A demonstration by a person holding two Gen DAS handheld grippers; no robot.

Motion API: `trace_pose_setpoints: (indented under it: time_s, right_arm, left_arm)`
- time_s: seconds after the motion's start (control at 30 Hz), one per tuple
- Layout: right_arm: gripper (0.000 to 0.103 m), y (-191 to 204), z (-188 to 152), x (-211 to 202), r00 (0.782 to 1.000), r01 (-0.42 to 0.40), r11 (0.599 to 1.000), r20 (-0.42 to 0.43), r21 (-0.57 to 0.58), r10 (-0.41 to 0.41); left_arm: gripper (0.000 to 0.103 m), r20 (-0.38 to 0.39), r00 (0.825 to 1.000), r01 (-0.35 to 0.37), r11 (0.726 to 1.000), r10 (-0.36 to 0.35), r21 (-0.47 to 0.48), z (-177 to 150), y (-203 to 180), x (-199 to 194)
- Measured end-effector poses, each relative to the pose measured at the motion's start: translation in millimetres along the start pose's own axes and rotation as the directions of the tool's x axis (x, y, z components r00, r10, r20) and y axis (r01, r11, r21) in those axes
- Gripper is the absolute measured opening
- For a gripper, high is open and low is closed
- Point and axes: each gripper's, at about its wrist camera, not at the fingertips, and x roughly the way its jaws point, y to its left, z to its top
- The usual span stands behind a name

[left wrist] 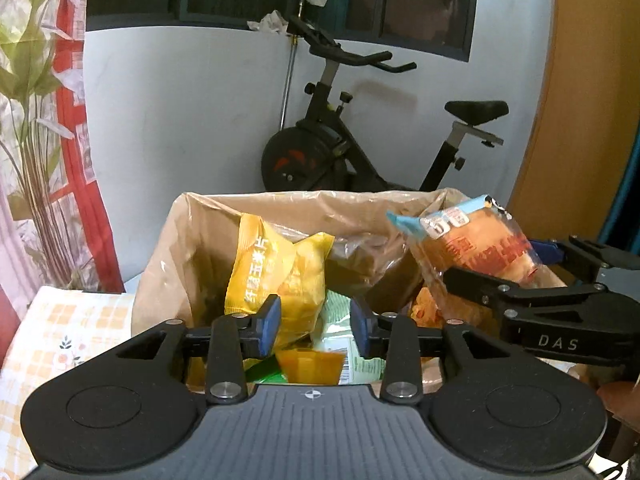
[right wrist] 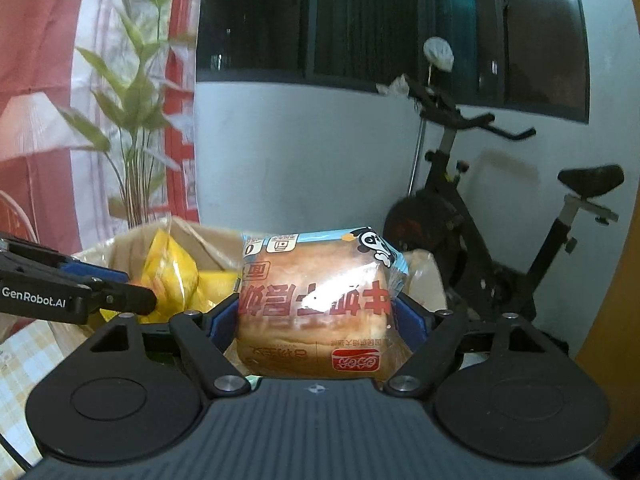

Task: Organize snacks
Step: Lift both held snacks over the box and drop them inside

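Observation:
A cardboard box (left wrist: 188, 236) lined with a clear plastic bag holds several snack packets. A yellow corn-chip packet (left wrist: 280, 264) stands upright in it, with a green packet (left wrist: 340, 340) and an orange one (left wrist: 310, 366) lower down. My left gripper (left wrist: 315, 325) hovers open over the box's near side; its blue pads stand apart, in front of the yellow packet and not pressing it. My right gripper (right wrist: 316, 320) is shut on a wrapped bread loaf (right wrist: 316, 300) with red lettering, held above the box's right side. The left wrist view shows that bread loaf (left wrist: 476, 244) and the right gripper (left wrist: 504, 264).
The box stands on a table with a checked orange and white cloth (left wrist: 68, 328). Behind it are a black exercise bike (left wrist: 344, 148), a white wall and dark windows. A green plant (left wrist: 32, 120) and a red and white curtain (left wrist: 72, 120) stand at the left.

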Motion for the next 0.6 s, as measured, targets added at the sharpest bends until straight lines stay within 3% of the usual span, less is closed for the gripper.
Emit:
trace_pose_setpoints:
  time_s: [0.1,0.2,0.43,0.6]
  right_arm:
    - [0.084,0,-5,1,0.999,0.001,1.000,-0.032,0.016,0.000]
    - [0.086,1,-7,-2,0.999,0.019,1.000,-0.043,0.018,-0.018]
    - [0.088,0,-7,-13,0.998,0.051,0.997,-0.051,0.049,-0.048]
    - [0.094,0,-2,-25,0.998,0.064,0.995,-0.026,0.077,-0.062]
  left_arm:
    - [0.060,0.007,0.999,-0.031,0.999,0.031,0.015,-2,-2,-5]
    - [0.061,0.019,0.999,-0.049,0.998,0.049,0.024,-3,-1,-12]
    - [0.075,0.040,0.995,-0.090,0.996,0.089,0.027,-2,1,-27]
    - [0.077,0.056,0.993,-0.102,0.995,0.100,0.023,-3,2,-39]
